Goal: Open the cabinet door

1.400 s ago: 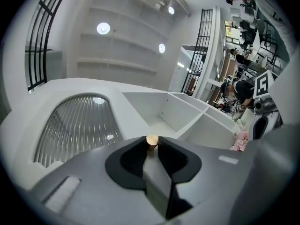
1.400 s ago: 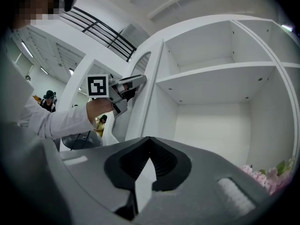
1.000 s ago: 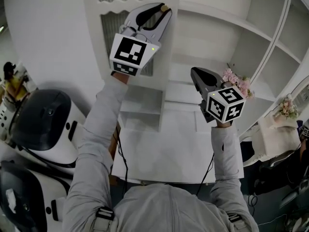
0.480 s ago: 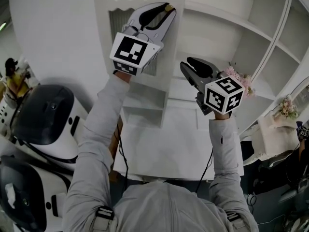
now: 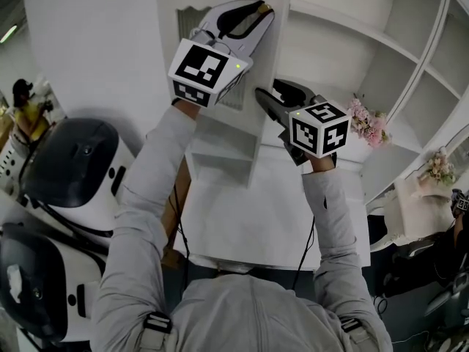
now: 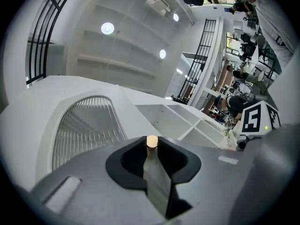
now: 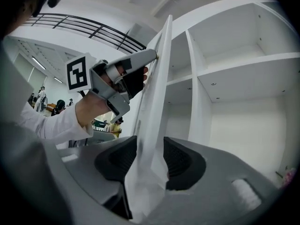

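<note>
The white cabinet door (image 5: pixel 227 141) with a louvred panel (image 6: pixel 89 125) stands swung out from the shelves. My left gripper (image 5: pixel 256 9) is shut on the door's small round knob (image 6: pixel 152 141), which sits pinched between its jaws. My right gripper (image 5: pixel 267 89) is lower on the door's free edge. Its jaws are opening and straddle that edge (image 7: pixel 157 88), with a gap on each side, so the pads do not press on it. The right gripper view also shows the left gripper (image 7: pixel 150 55) at the knob, on the far side of the door.
Open white shelves (image 5: pixel 330 57) lie behind and to the right of the door. Pink flowers (image 5: pixel 368 123) stand on a shelf, with more flowers (image 5: pixel 438 166) at far right. A white ledge (image 5: pixel 264 226) lies below. Rounded black-and-white machines (image 5: pixel 73 167) crowd the left.
My right gripper has moved left to the door's edge and its jaws have gone from shut to wide apart. The left gripper and knob have shifted slightly right.
</note>
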`<state>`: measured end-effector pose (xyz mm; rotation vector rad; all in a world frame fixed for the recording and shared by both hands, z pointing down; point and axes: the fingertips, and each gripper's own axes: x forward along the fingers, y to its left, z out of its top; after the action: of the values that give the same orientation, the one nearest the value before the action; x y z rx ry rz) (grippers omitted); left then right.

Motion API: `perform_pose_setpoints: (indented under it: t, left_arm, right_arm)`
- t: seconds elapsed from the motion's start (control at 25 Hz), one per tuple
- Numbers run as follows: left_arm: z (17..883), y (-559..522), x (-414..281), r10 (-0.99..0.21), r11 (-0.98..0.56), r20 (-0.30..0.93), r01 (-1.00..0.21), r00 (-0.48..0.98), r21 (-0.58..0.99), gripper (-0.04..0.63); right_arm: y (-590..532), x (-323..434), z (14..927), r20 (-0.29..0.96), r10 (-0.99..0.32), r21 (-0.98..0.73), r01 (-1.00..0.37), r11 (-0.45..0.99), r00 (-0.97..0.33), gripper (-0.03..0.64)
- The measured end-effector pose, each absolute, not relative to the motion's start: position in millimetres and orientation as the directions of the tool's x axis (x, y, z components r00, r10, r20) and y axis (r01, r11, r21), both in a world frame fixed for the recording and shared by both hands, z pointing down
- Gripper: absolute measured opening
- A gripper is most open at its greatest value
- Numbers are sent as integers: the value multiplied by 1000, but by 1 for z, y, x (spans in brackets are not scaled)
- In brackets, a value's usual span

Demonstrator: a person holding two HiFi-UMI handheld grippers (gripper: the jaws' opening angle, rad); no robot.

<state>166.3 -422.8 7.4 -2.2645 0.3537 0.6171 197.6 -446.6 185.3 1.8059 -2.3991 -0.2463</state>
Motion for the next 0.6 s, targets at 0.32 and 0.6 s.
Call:
perform_pose_setpoints:
  t: [0.32,0.6]
  left_arm:
    - [4,-421,165,-133,-670,-535,-474,834,-572,91]
    - [4,-422,164,-186,-671,-527,-499,829,-548,91]
  right_arm:
    - [-449,191,183,15,-938,188,-921,342,-346,112]
    - [-448,190,183,22,-933,161,-919,359,-360,103]
